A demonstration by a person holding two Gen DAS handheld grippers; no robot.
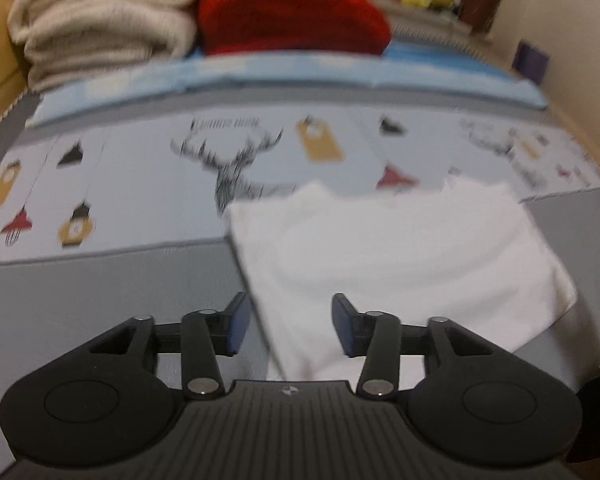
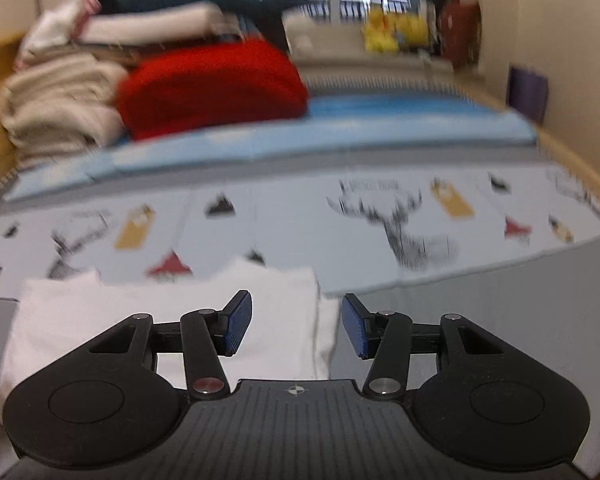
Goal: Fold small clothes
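Note:
A white garment [image 1: 396, 256] lies flat, folded into a rough rectangle, on the grey and patterned mat. My left gripper [image 1: 290, 326] hovers over its near left edge, jaws open, nothing between the blue pads [image 1: 238, 326]. In the right wrist view the same white garment [image 2: 148, 320] fills the lower left. My right gripper [image 2: 298, 326] hangs above its right edge, jaws open and empty. Both views are motion-blurred.
A play mat [image 1: 132, 168] printed with deer and lanterns spreads behind the garment. A light blue mat [image 1: 260, 76] lies beyond it. Folded cream blankets [image 1: 100, 24] and a red blanket [image 1: 292, 12] are stacked at the back left. A wall [image 2: 560, 40] closes the right side.

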